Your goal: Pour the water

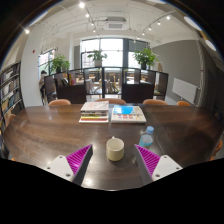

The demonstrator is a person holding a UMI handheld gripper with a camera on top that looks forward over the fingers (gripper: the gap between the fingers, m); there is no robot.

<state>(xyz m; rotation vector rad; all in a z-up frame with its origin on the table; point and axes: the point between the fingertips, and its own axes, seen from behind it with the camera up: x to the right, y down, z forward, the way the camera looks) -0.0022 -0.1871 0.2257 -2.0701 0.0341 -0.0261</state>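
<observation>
At the far left, a bookshelf (10, 88) stands against the wall, with a leafy plant (58, 64) further back beside the window. A long, dark wooden worktop (40, 130) stretches across the view.

The hand-held gripper (113, 160) hangs low over the worktop's near edge with its fingers spread wide apart, pinching nothing. The left finger's magenta pad (79, 157) shows first; then, in the gap between the fingers and a little ahead of them, a pale cup (116, 149) stands upright on the worktop, its long axis vertical and its open mouth facing up. It rests on the wood by itself, with clear space on either side. The right finger's pad (148, 160) follows.

Beyond the cup, near the middle of the worktop, a stack of books (94, 112) lies flat, and just to its right a second book or magazine (127, 114) with a light cover. Just ahead of the right finger stands a clear water bottle (147, 136) with a bluish cap, upright, its long axis vertical; it is near the cup but apart from it. Chair backs (155, 102) line the far side of the worktop, and another plant (146, 57) sits at the right by the window.
</observation>
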